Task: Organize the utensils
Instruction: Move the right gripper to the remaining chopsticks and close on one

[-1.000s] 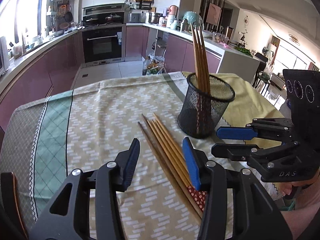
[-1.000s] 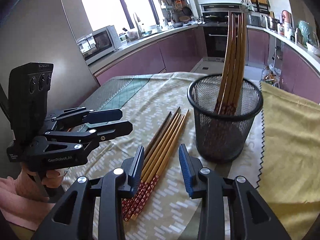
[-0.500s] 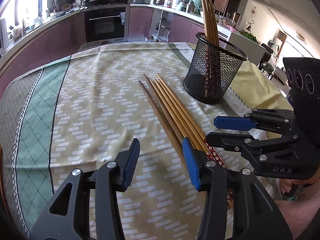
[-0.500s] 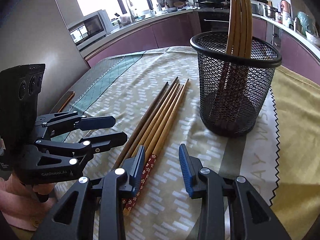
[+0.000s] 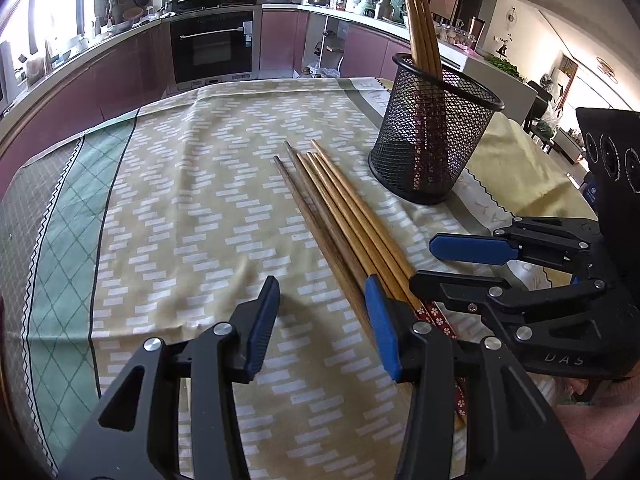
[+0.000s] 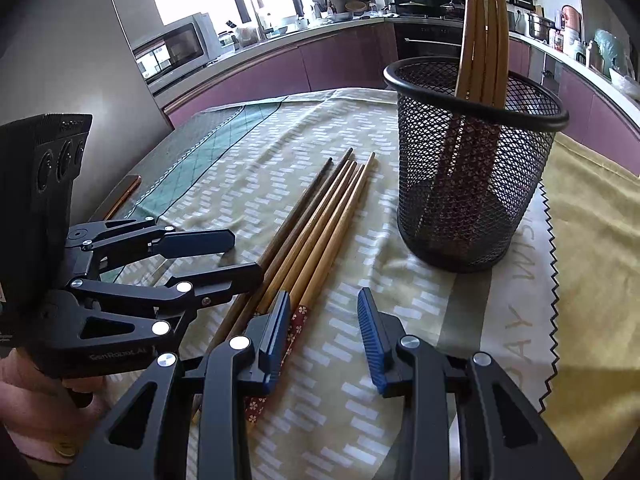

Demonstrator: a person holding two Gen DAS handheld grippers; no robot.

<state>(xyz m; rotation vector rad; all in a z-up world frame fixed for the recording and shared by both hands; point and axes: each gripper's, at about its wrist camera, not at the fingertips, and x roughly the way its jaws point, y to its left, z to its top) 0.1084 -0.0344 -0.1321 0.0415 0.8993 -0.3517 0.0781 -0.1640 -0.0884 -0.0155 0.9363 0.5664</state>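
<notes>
Several loose wooden chopsticks (image 5: 340,216) lie side by side on the tablecloth; they also show in the right wrist view (image 6: 312,232). A black mesh holder (image 5: 432,140) with several chopsticks upright in it stands beyond them, also in the right wrist view (image 6: 472,164). My left gripper (image 5: 322,320) is open and empty, low over the cloth, its right finger over the near ends of the chopsticks. My right gripper (image 6: 322,332) is open and empty, its left finger over the patterned ends. Each gripper shows in the other's view: the right (image 5: 460,264) and the left (image 6: 236,254).
A patterned tablecloth (image 5: 180,200) covers the table, with a green border on the left and a yellow cloth (image 6: 592,240) on the right. A thin wooden stick (image 6: 122,196) lies at the left table edge. Kitchen counters and an oven stand behind.
Both grippers have moved down and closer to the loose chopsticks. The holder now sits nearer in the right wrist view. Both stay open.
</notes>
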